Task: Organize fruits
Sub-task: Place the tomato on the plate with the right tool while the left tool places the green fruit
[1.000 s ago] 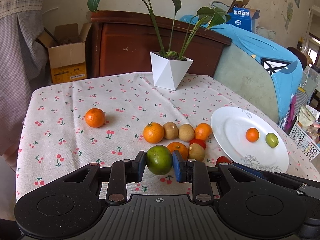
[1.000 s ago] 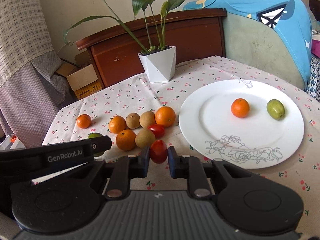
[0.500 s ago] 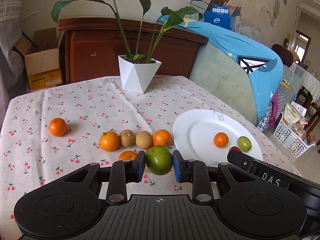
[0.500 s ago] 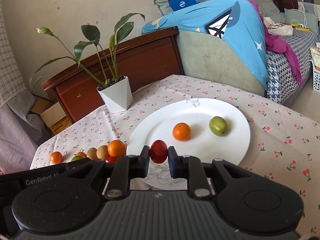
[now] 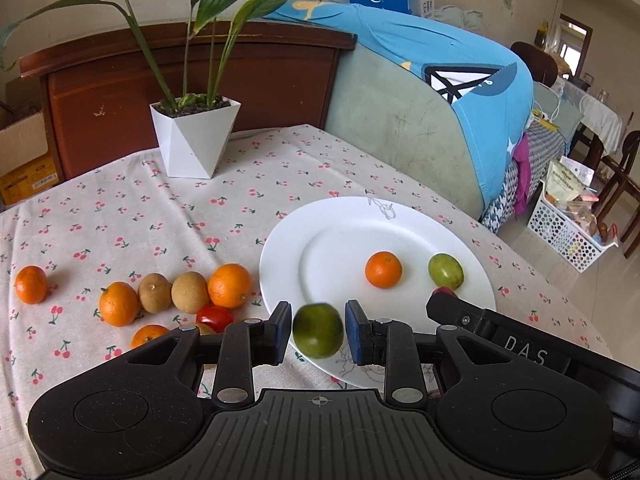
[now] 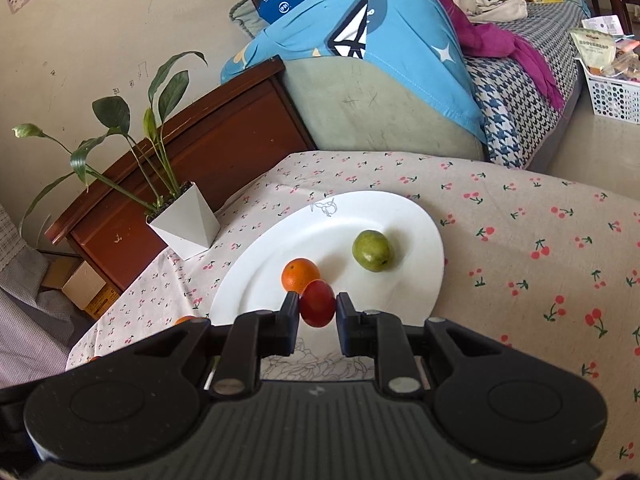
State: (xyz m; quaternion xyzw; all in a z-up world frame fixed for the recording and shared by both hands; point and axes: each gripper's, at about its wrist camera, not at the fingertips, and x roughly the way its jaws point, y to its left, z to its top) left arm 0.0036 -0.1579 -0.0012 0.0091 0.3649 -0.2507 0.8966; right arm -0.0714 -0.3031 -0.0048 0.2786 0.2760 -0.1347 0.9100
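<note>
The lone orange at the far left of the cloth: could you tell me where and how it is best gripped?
Grip the lone orange across its widest middle, coming from above or the near side. It is round and sits apart from the other fruit, so bare tablecloth flanks it for both fingers.

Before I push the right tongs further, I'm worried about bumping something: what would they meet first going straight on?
Probably the orange on the white plate, just beyond the held red fruit; depth is unclear.
</note>
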